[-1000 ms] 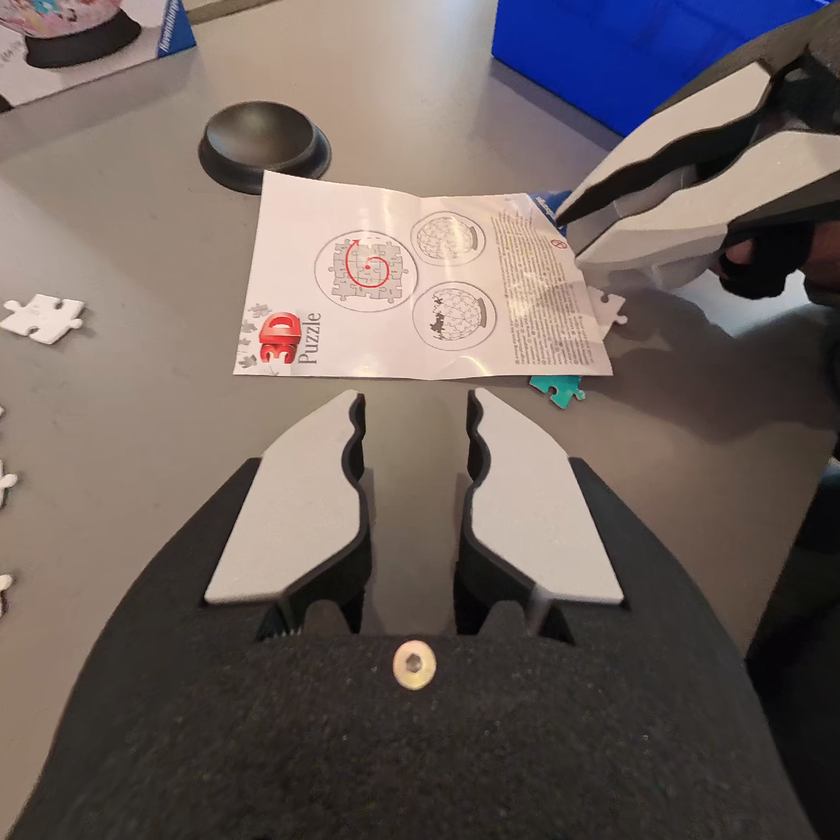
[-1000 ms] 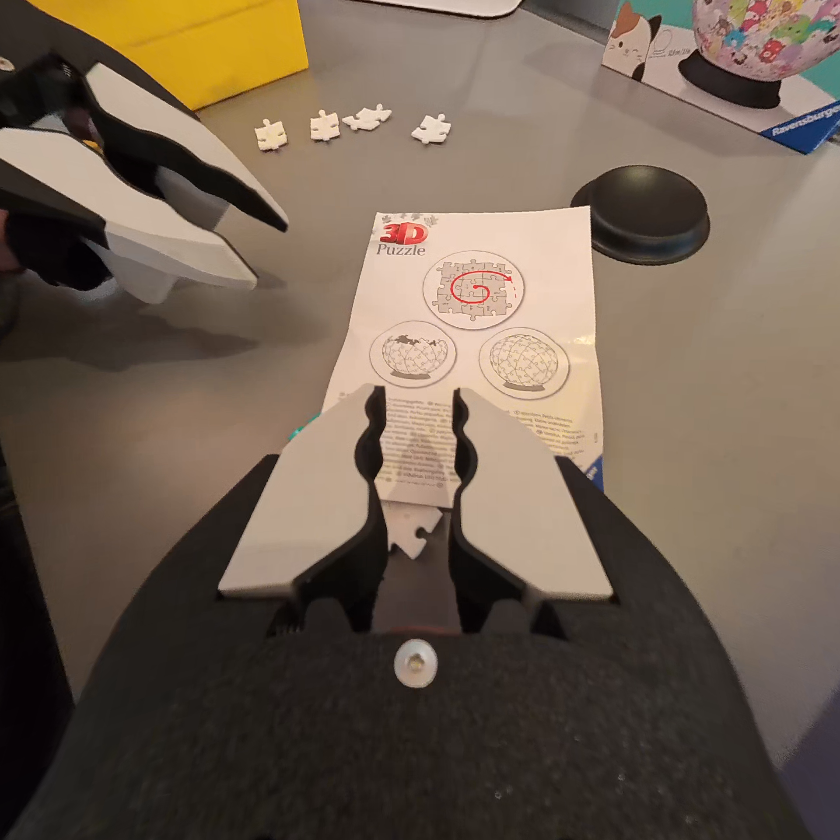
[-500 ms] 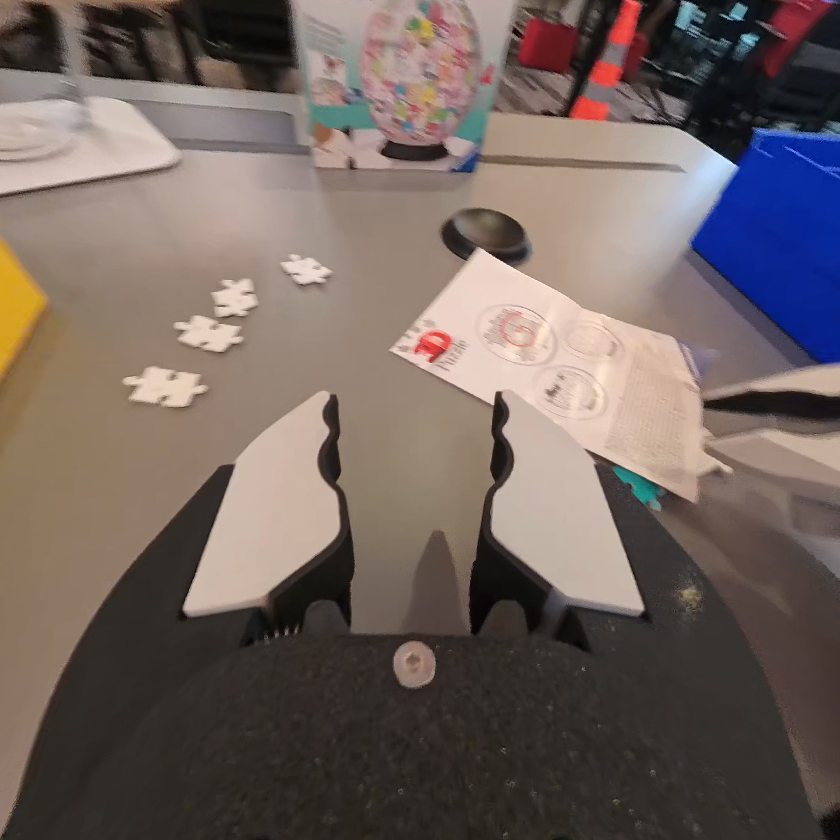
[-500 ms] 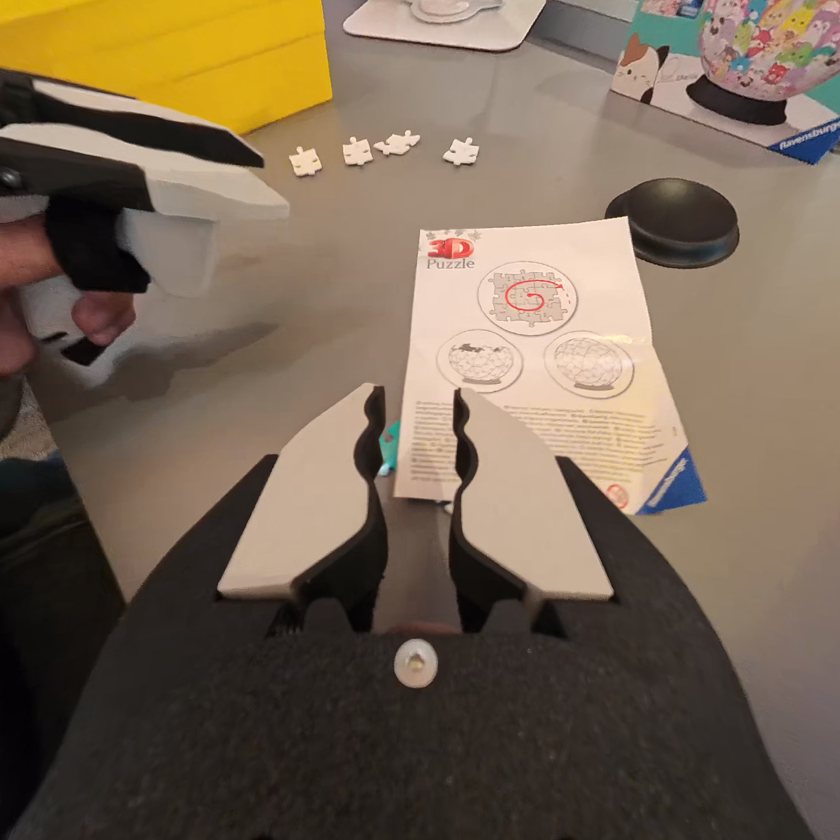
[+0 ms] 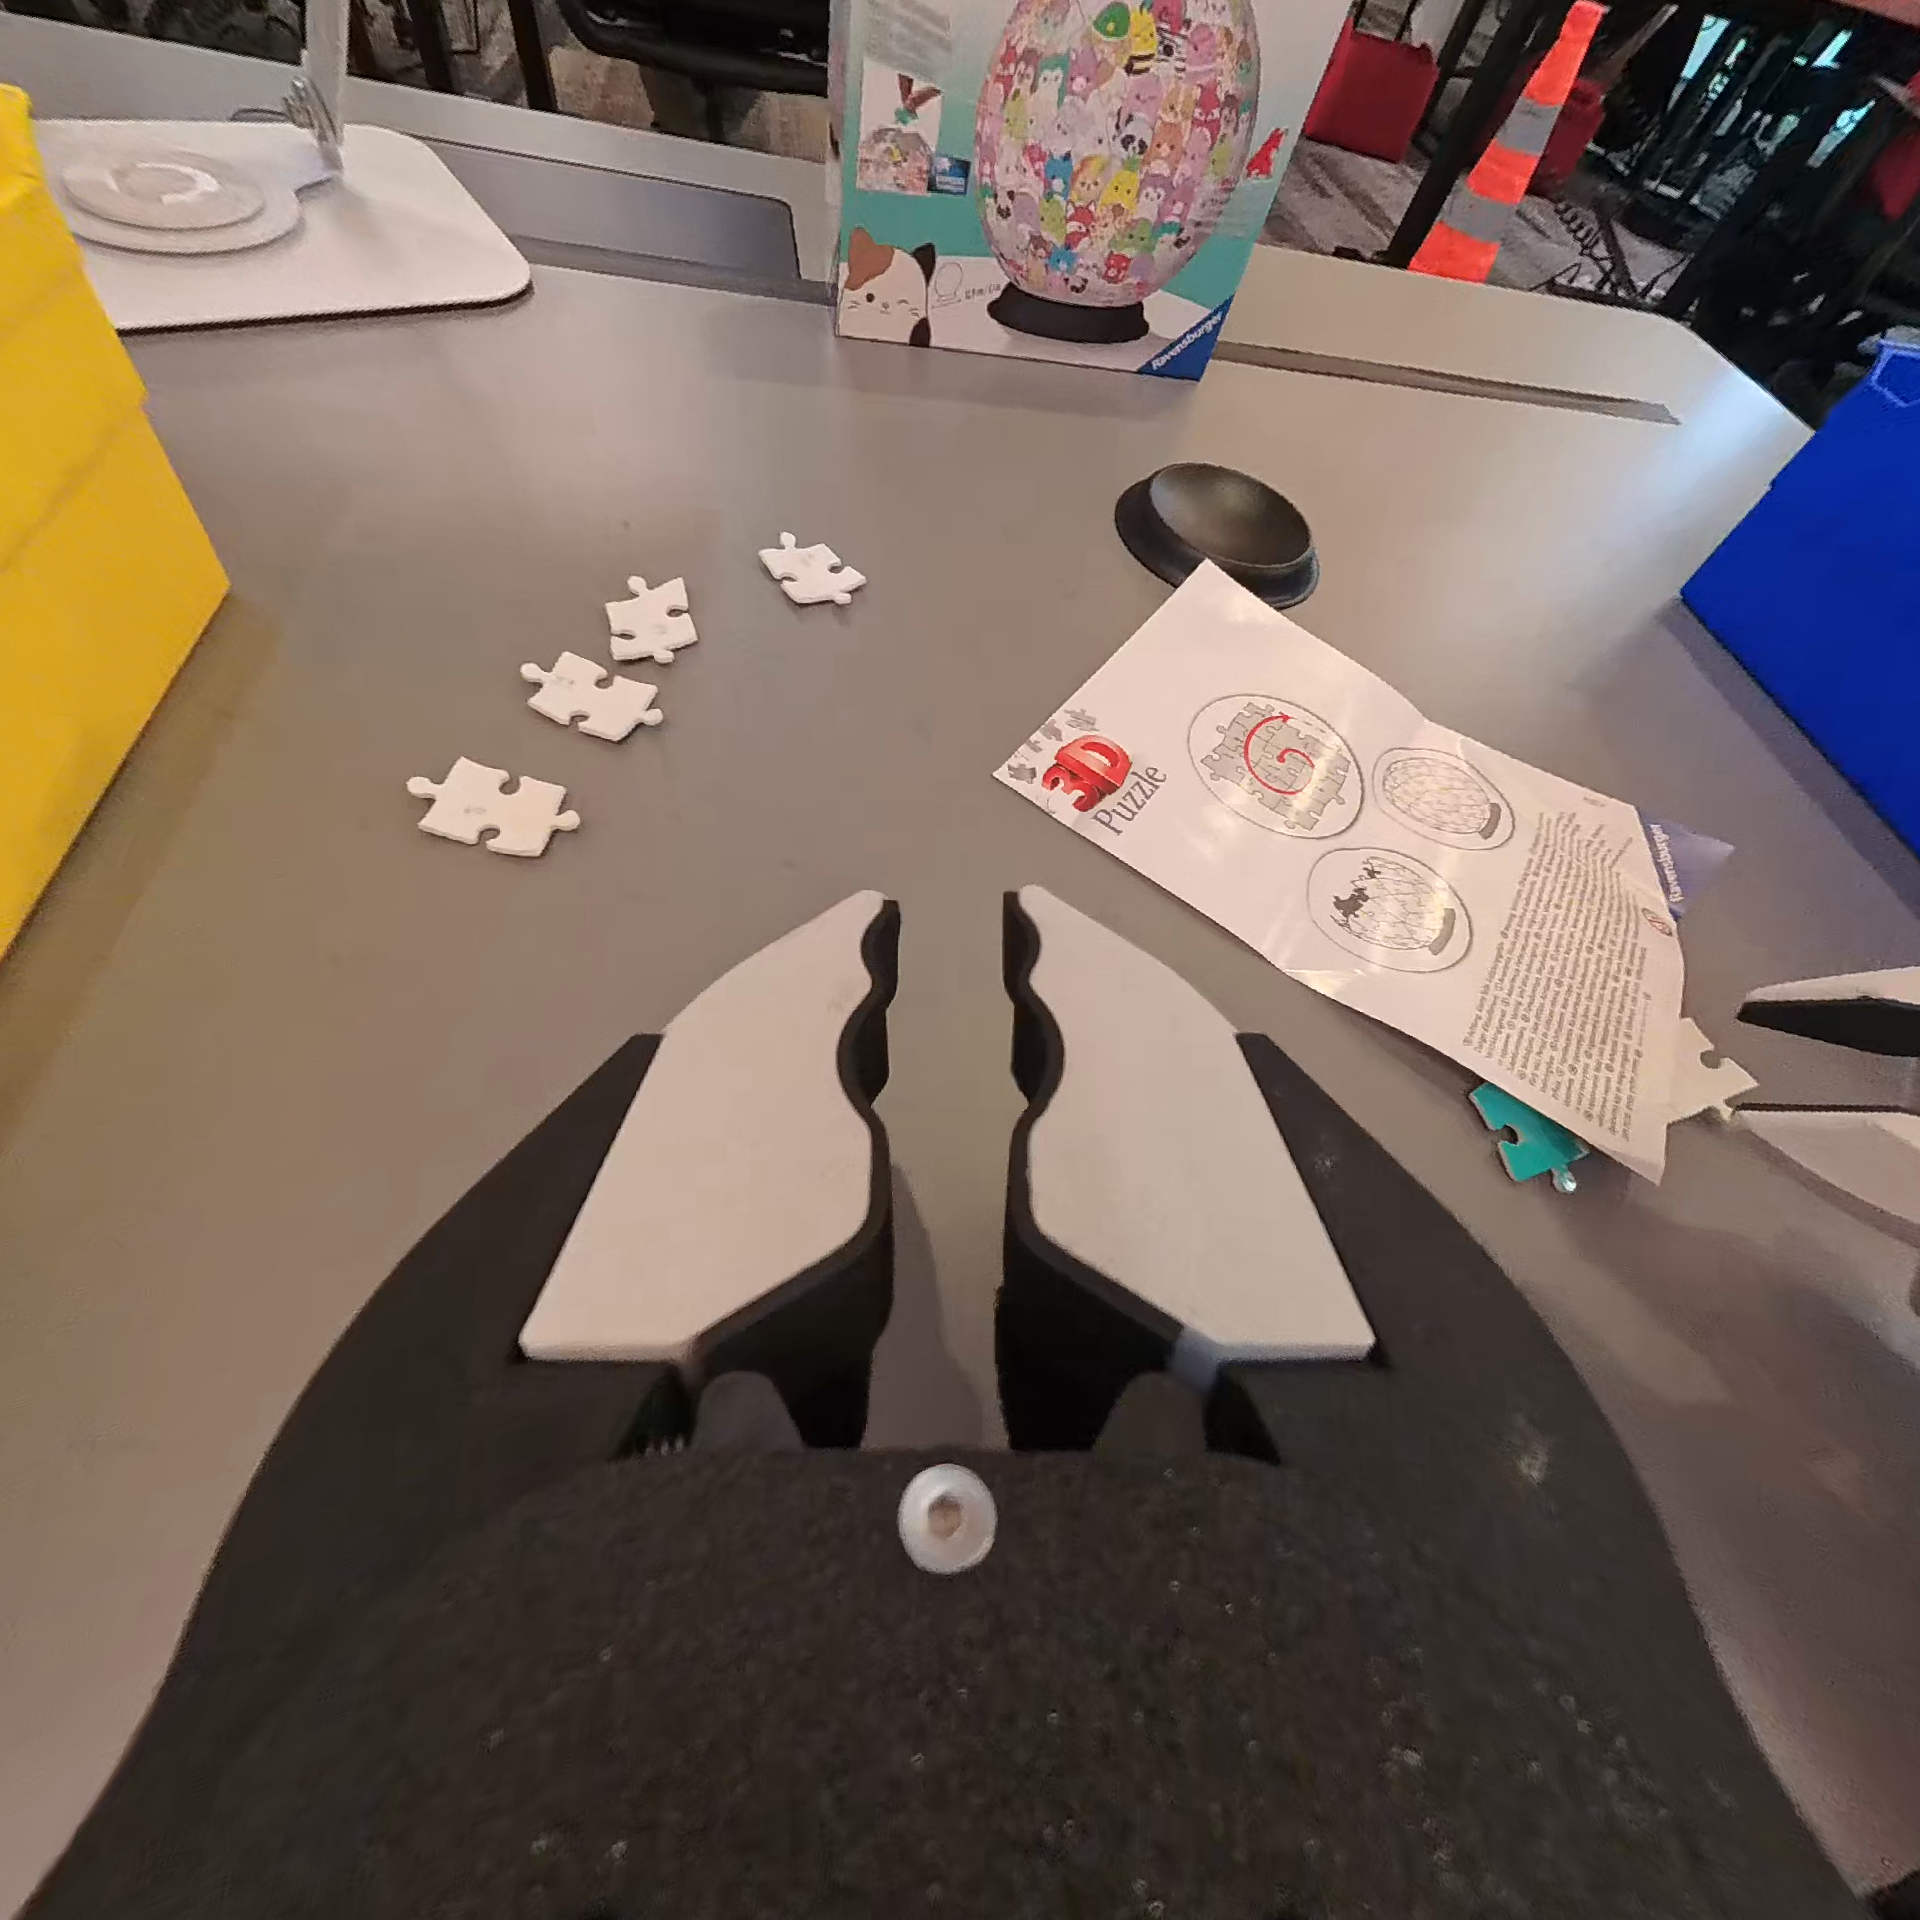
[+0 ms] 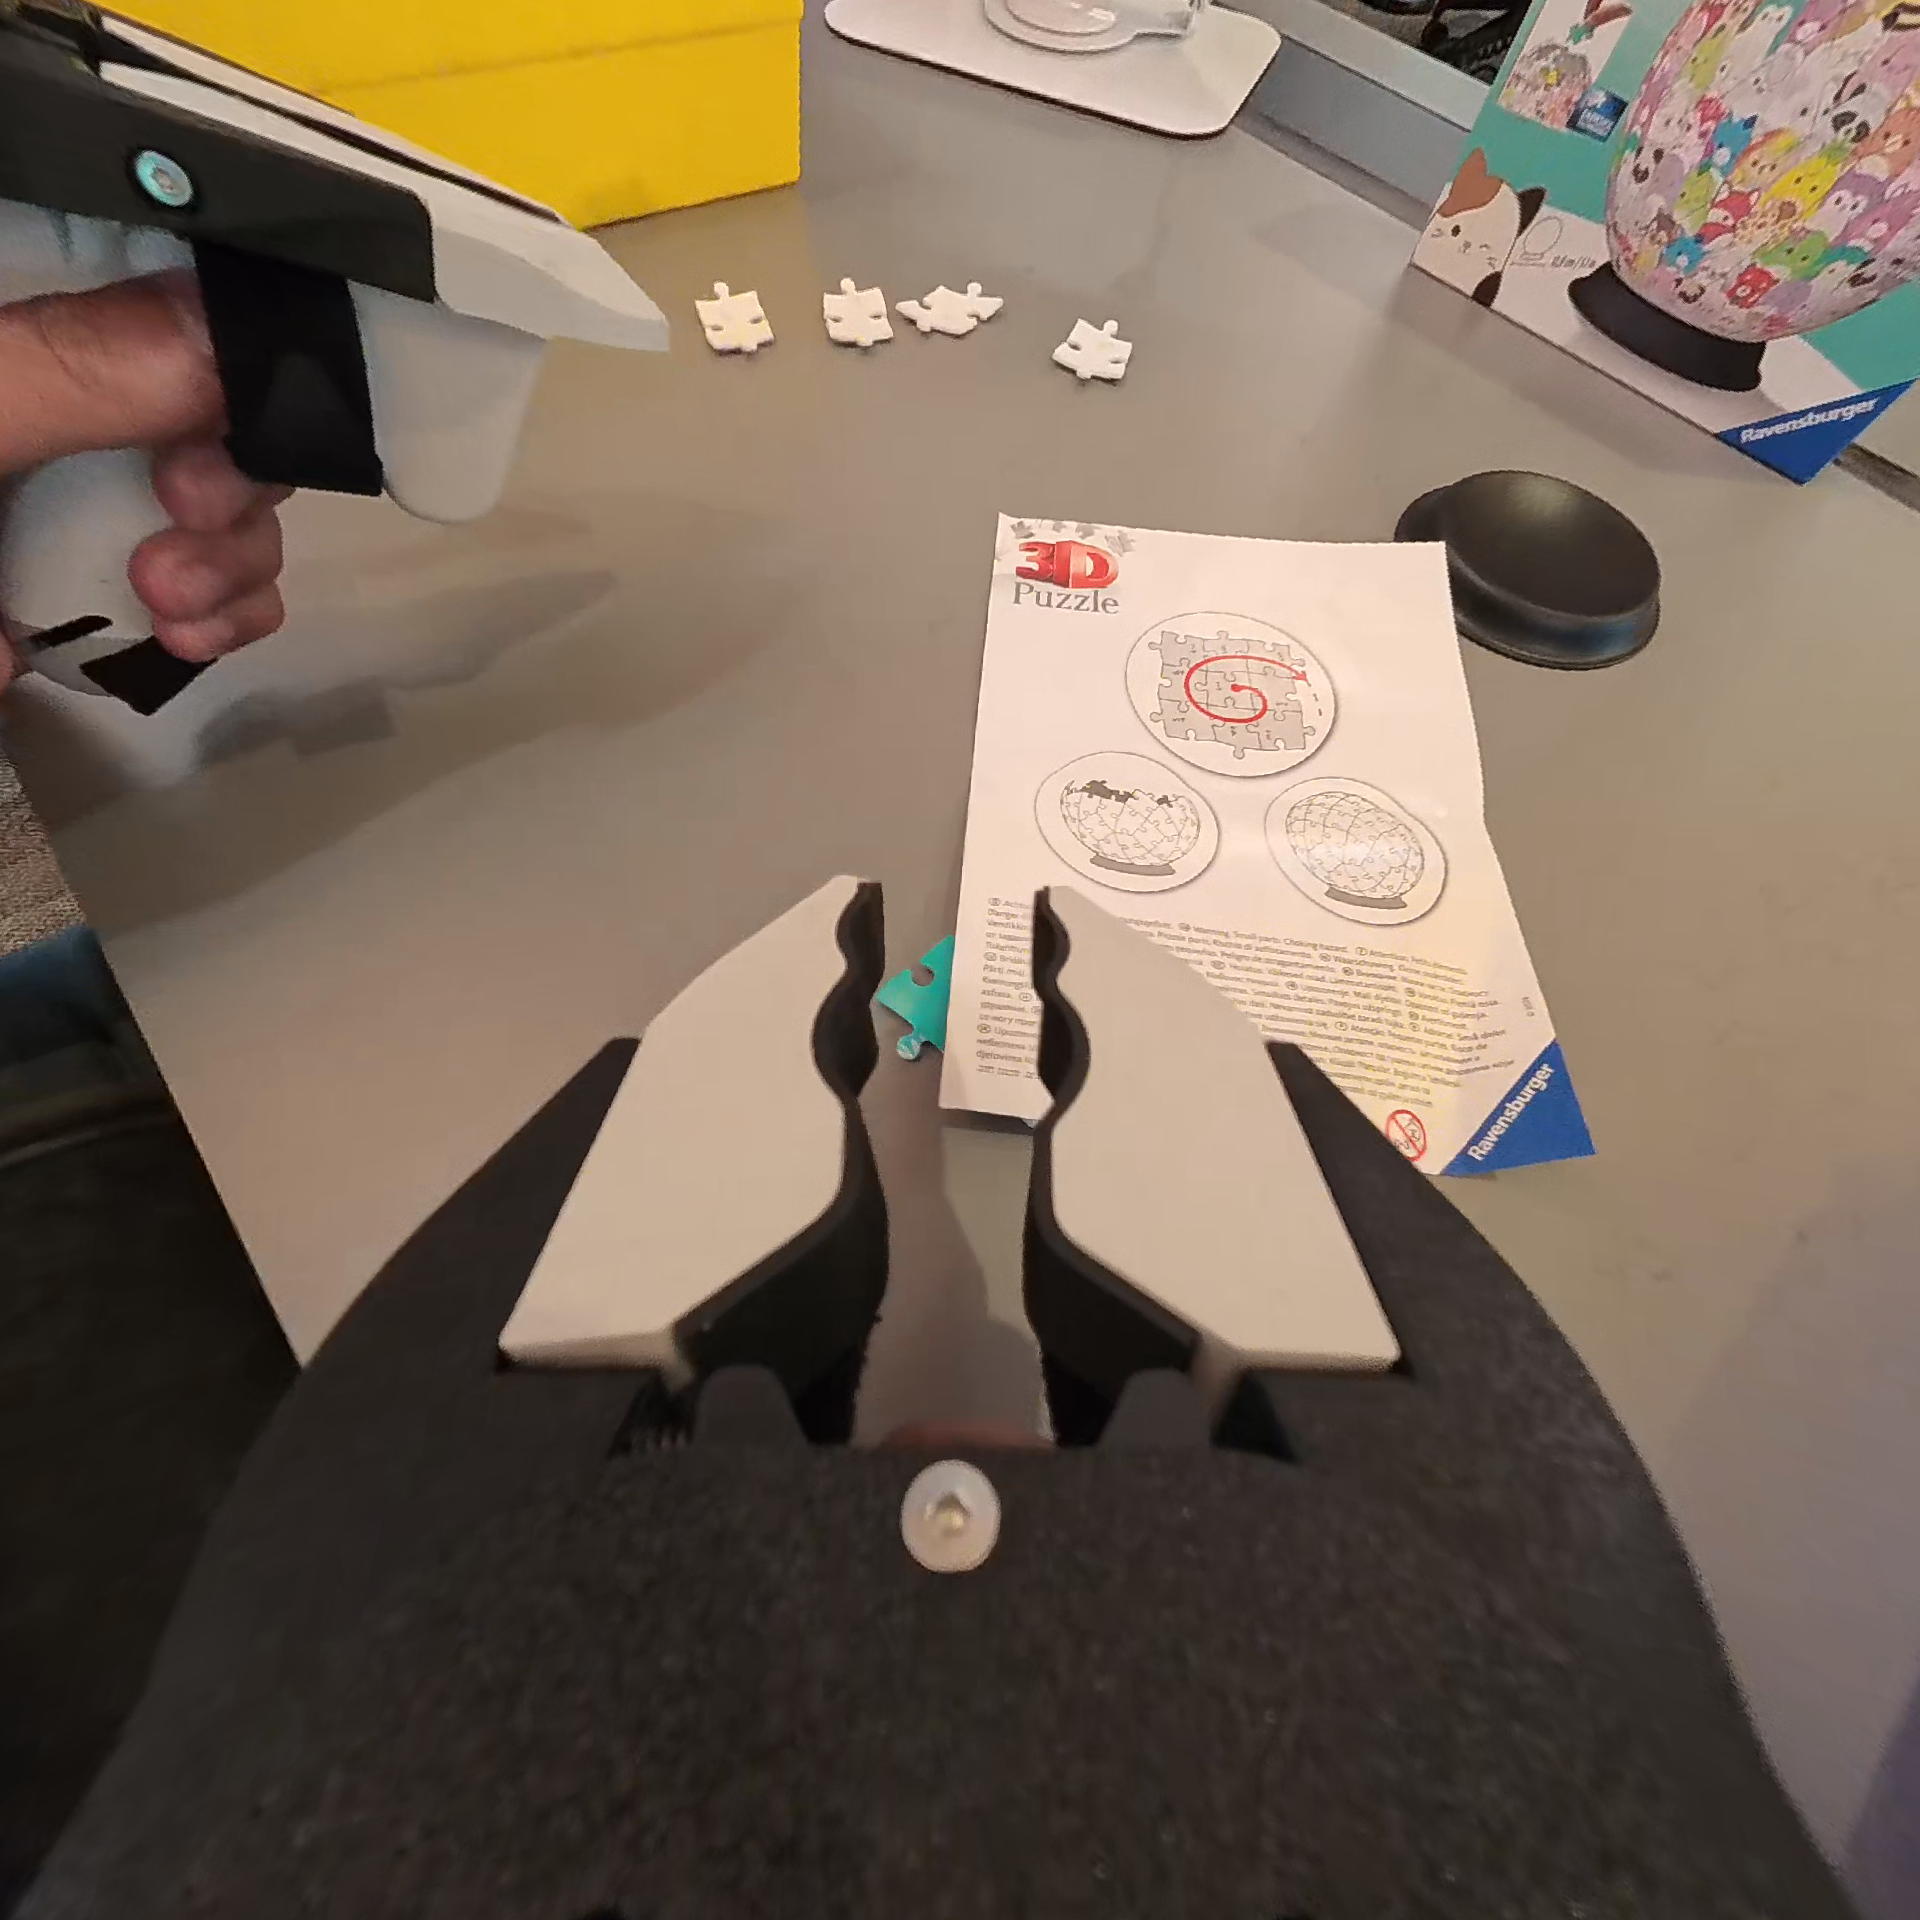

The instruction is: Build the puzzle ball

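Four white puzzle pieces (image 5: 603, 691) lie in a loose row on the grey table (image 5: 416, 1039), and no ball is built yet. The left gripper (image 5: 943, 904) has swung away from the instruction sheet (image 5: 1351, 883) and now faces them, fingers a little apart and empty. It looks ready to fetch one. The right gripper (image 6: 958, 902) stays by the sheet near a teal piece (image 6: 920, 987), fingers apart, empty

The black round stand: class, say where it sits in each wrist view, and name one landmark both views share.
Left wrist view: black round stand lies upper right of centre, just beyond the instruction sheet's far corner.
Right wrist view: it lies at the right, beside the sheet's top right corner.
Shared landmark: the instruction sheet.
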Demonstrator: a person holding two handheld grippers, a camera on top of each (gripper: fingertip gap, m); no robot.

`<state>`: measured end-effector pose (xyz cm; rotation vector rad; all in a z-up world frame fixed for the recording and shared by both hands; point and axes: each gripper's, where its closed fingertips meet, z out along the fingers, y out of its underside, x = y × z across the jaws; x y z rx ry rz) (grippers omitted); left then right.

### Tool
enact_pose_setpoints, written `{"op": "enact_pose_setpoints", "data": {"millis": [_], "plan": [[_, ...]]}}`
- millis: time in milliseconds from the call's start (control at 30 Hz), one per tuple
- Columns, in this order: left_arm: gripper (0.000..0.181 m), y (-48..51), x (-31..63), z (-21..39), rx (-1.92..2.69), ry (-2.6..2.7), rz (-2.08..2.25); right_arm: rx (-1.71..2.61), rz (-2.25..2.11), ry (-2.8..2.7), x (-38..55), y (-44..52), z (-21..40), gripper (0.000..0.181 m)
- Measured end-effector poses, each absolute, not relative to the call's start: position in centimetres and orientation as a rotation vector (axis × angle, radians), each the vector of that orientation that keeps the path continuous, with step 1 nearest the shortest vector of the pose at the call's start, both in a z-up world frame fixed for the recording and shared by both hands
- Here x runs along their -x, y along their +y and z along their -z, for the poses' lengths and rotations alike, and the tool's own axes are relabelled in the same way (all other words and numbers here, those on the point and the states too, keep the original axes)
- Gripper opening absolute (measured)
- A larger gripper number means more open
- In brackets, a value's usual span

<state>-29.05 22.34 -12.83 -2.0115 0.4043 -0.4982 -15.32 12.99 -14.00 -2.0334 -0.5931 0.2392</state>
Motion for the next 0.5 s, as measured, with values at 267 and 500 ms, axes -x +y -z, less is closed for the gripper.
{"op": "enact_pose_setpoints", "data": {"millis": [267, 500], "plan": [[0.001, 22.42, 28.98, 13.04, 2.011, 0.429, 0.489, 2.044, -0.249, -0.588, 15.05, 12.99, 14.23, 0.026], [0.000, 22.28, 28.56, 13.30, 2.017, 0.455, 0.500, 2.048, -0.240, -0.589, 14.89, 13.01, 14.29, 0.026]]}}
